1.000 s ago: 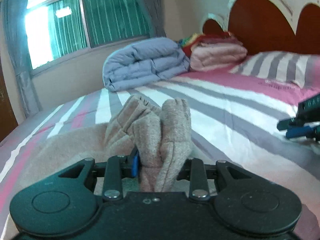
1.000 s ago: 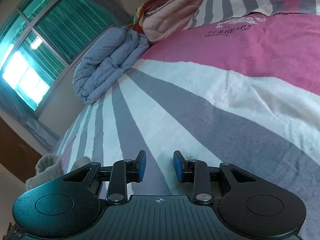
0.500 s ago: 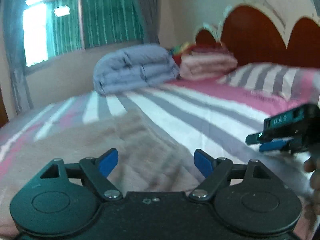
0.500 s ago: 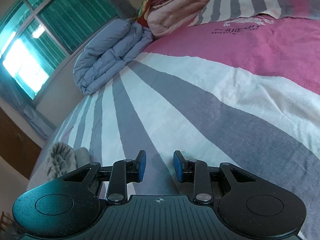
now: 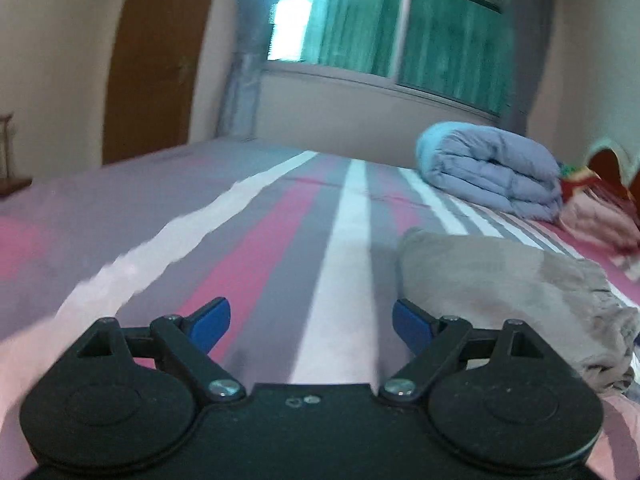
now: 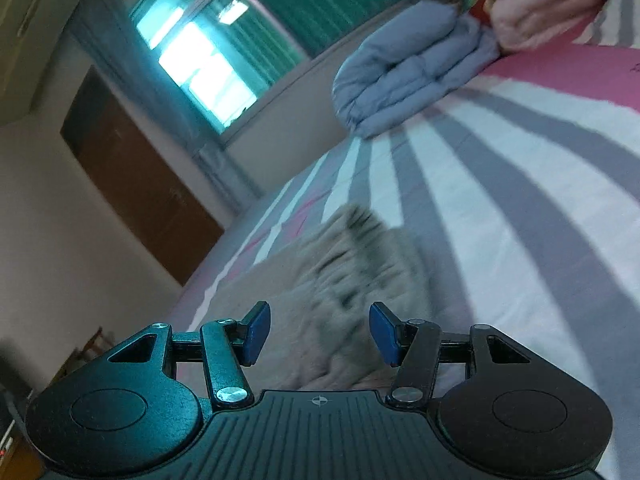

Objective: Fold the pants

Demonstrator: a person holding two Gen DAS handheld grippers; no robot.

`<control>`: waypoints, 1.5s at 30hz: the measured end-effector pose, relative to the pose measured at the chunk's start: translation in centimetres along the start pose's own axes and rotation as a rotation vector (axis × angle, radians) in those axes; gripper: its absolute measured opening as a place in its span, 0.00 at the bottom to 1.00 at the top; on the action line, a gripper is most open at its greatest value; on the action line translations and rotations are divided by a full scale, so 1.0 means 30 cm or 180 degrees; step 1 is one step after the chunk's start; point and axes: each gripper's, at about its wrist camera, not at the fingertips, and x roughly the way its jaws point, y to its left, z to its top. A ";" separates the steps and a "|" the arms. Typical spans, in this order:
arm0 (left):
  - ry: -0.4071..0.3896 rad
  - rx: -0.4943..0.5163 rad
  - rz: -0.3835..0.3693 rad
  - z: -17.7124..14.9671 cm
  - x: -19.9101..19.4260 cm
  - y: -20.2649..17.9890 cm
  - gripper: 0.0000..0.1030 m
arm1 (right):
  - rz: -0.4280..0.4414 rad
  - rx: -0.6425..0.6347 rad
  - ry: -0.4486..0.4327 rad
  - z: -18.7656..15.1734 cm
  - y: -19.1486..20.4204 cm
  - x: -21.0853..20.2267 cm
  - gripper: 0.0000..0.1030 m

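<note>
Jaws of both grippers opening, nothing gripped.
The left gripper (image 5: 310,326) faces bare striped bed (image 5: 256,248), the pants (image 5: 500,288) bunched to its right; the right gripper (image 6: 320,334) points straight at them, likely the nearer, their length running away from it.

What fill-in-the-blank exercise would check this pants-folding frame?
1. The beige pants lie on a ____ bedsheet.
2. Between the left gripper fingers there is ____.
3. The rolled duvet near the window is ____ in colour.
4. The right gripper points toward the ____.

Missing words: striped; nothing; blue-grey; pants
</note>
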 end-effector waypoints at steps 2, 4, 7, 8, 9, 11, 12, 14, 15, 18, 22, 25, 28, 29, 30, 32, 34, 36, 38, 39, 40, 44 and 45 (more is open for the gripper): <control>-0.0045 -0.0118 -0.0026 0.006 0.006 0.018 0.79 | -0.0066 0.0047 0.0151 -0.007 0.009 0.061 0.54; -0.0026 -0.0110 -0.0077 -0.002 0.011 0.015 0.79 | -0.0136 0.0042 0.0159 -0.003 0.019 0.102 0.54; 0.0030 0.0077 -0.0121 -0.002 0.038 -0.014 0.80 | -0.0296 -0.0089 0.0238 0.012 0.051 0.164 0.50; 0.0048 0.0104 -0.0135 -0.003 0.044 -0.021 0.80 | -0.0352 -0.0171 0.0264 0.018 0.066 0.177 0.28; 0.0057 0.0113 -0.0140 -0.009 0.044 -0.024 0.80 | -0.0392 -0.0226 0.0296 0.025 0.079 0.191 0.18; 0.0062 0.0109 -0.0139 -0.020 0.040 -0.024 0.80 | -0.0393 -0.0188 0.0363 0.041 0.095 0.212 0.19; 0.0058 0.0086 -0.0137 -0.023 0.039 -0.021 0.80 | -0.0380 -0.0226 0.0328 0.047 0.100 0.207 0.18; 0.0042 0.0023 -0.0114 -0.025 0.033 -0.010 0.80 | -0.0224 -0.0208 0.0152 0.071 0.123 0.177 0.17; 0.0044 -0.0002 -0.0102 -0.025 0.033 -0.003 0.80 | -0.0139 -0.0165 -0.0018 0.085 0.129 0.144 0.16; 0.0057 -0.0034 -0.0072 -0.023 0.037 0.008 0.80 | -0.0153 -0.0013 -0.0352 0.102 0.086 0.089 0.16; 0.0086 -0.0045 -0.0045 -0.022 0.043 0.009 0.81 | -0.0542 0.0283 0.0327 0.025 -0.062 0.203 0.16; 0.0085 0.0035 -0.0059 -0.024 0.042 -0.002 0.82 | -0.0450 0.0251 0.0222 0.008 -0.069 0.178 0.16; 0.0085 0.0100 -0.0046 -0.028 0.041 -0.011 0.82 | -0.0397 0.0244 0.0152 0.004 -0.062 0.134 0.20; 0.0079 0.0113 -0.0045 -0.030 0.038 -0.012 0.83 | -0.0377 0.0243 0.0107 0.013 -0.049 0.120 0.32; 0.0074 0.0118 -0.0042 -0.031 0.035 -0.013 0.83 | -0.0395 0.0243 0.0026 0.016 -0.046 0.095 0.38; 0.0082 0.0113 -0.0026 -0.037 0.032 -0.013 0.83 | -0.0442 0.0295 -0.0072 0.002 -0.047 0.049 0.58; 0.0085 0.0097 -0.0026 -0.042 0.026 -0.013 0.83 | -0.0426 0.0408 -0.0053 -0.001 -0.054 0.024 0.58; 0.0070 0.0129 -0.0031 -0.043 0.019 -0.016 0.84 | -0.0383 0.0440 0.0005 -0.001 -0.061 0.029 0.58; 0.0046 0.0163 -0.0029 -0.041 0.011 -0.018 0.85 | -0.0332 0.0517 0.0117 -0.003 -0.064 0.058 0.58; 0.0035 0.0165 -0.0025 -0.040 0.009 -0.015 0.86 | -0.0329 0.0561 0.0196 -0.003 -0.063 0.085 0.58; 0.0030 0.0152 -0.0023 -0.039 0.007 -0.012 0.87 | -0.0453 0.0589 0.0341 0.000 -0.062 0.129 0.58; 0.0044 0.0079 -0.0009 -0.038 0.010 0.004 0.87 | -0.0470 0.0754 0.0490 0.019 -0.055 0.222 0.40; 0.0054 0.0074 -0.0002 -0.039 0.011 0.005 0.87 | -0.0446 0.0764 0.0460 0.025 -0.049 0.221 0.39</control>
